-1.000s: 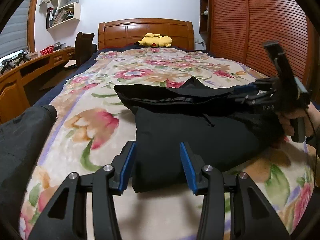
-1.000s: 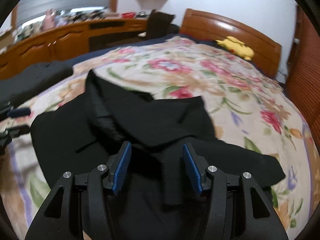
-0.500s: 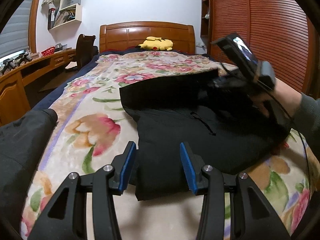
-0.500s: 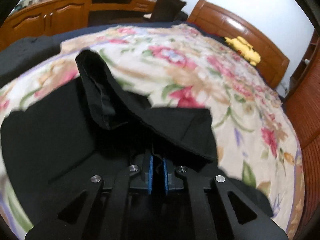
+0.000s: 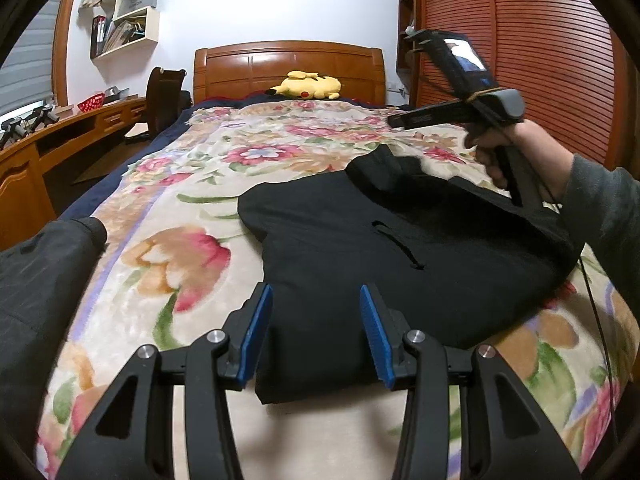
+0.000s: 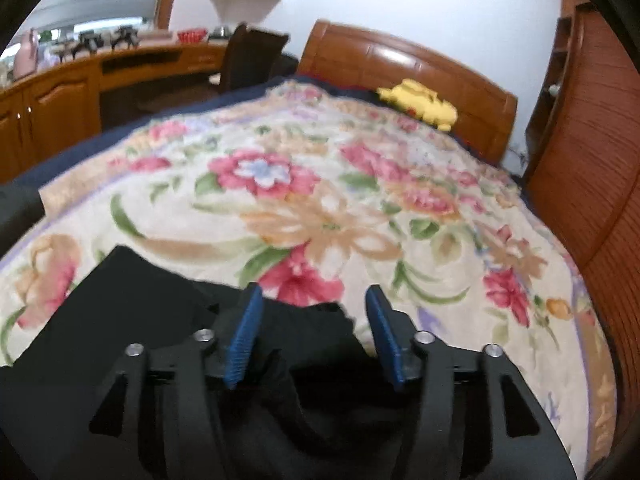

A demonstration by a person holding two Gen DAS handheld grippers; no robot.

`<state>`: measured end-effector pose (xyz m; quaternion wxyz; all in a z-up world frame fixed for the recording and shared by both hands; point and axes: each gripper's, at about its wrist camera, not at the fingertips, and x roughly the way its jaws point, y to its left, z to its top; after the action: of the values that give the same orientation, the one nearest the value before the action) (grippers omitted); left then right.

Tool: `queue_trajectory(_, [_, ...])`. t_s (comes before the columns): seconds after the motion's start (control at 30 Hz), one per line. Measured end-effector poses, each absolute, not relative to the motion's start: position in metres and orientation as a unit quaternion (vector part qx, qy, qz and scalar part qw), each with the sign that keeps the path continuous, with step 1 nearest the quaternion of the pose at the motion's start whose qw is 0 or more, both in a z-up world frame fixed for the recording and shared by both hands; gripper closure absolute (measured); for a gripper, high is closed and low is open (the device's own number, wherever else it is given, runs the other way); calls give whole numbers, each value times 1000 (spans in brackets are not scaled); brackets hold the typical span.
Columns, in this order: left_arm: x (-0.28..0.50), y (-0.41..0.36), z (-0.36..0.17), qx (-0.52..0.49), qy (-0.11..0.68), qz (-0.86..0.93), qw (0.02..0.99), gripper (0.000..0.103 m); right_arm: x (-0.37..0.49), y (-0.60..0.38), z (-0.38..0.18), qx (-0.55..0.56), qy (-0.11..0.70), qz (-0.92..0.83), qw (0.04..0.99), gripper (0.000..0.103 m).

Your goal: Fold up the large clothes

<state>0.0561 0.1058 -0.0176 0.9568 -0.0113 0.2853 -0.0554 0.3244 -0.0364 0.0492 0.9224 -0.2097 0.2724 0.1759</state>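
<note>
With the black fabric garment [image 5: 400, 248] lying part-folded on the floral blanket-covered bed [image 5: 224, 168], my right hand-held gripper [image 6: 312, 328] is opening, empty, above its far edge; my left hand-held gripper [image 5: 316, 328] hovers half-open, holding nothing, ready at the near hem.

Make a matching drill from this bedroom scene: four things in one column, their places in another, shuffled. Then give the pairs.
Things:
1. black garment
2. yellow plush toy
3. red basket
4. books

Places:
A. on the wall shelf
B. by the headboard
C. spread on the floral blanket
D. on the wooden desk

Pairs: 1-C, 2-B, 3-D, 4-A
</note>
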Motion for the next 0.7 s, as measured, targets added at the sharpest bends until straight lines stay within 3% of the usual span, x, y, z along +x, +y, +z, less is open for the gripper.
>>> queue_trajectory(0.27, [55, 100, -17, -5, 284, -58, 957, 59, 331, -130, 59, -191, 280, 116, 934, 35])
queue_trajectory(0.7, [66, 91, -28, 2, 303, -54, 951, 59, 381, -230, -28, -97, 451, 65, 885, 35])
